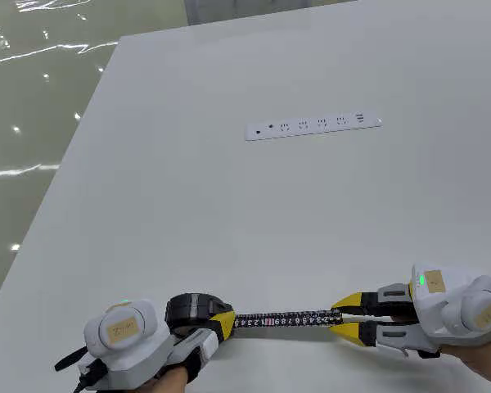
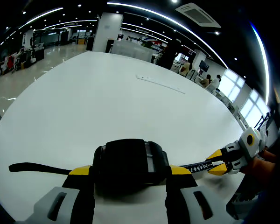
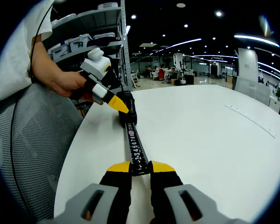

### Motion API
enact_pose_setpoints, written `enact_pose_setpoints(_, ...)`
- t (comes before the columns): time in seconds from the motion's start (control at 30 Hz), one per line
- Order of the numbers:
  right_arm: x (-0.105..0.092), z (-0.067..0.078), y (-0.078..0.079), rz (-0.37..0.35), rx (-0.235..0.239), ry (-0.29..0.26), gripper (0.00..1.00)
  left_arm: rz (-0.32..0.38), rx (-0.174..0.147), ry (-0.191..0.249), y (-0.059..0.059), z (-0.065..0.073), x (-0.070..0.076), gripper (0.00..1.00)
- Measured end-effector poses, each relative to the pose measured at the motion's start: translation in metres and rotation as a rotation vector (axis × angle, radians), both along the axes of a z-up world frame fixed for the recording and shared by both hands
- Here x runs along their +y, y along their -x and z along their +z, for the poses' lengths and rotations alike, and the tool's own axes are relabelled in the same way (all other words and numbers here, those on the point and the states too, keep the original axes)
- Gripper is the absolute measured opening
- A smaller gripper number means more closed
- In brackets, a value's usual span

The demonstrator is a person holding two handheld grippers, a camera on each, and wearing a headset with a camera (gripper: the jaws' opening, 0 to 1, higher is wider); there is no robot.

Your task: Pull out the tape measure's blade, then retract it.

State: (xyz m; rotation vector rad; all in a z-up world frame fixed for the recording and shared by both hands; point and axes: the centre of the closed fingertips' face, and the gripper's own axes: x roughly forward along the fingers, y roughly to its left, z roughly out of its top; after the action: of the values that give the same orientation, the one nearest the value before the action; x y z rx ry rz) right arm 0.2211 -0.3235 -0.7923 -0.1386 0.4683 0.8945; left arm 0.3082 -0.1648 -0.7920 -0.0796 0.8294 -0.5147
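Blade (image 1: 286,320) partly out along the table's (image 1: 229,213) near edge.
My left gripper (image 2: 130,173) clamps the tape measure (image 1: 190,309) as an anchor near the left corner; my right gripper (image 3: 141,167) pinches the blade's end so it runs taut.

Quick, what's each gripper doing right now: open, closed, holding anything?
Left gripper: closed on the tape measure, gripping its black case.
Right gripper: closed on the end of the pulled-out blade.
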Motion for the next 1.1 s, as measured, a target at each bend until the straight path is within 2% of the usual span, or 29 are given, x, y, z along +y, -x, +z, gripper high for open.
enact_pose_setpoints(0.53, 0.028, 0.0, -0.018, 0.018, -0.005, -0.032, 0.13, 0.013, 0.012, 0.029, -0.001, 0.001, 0.001, 0.58)
enact_pose_setpoints(1.1, 0.05, -0.001, -0.03, 0.037, -0.003, -0.061, 0.12, 0.03, 0.024, 0.064, -0.002, 0.002, 0.002, 0.58)
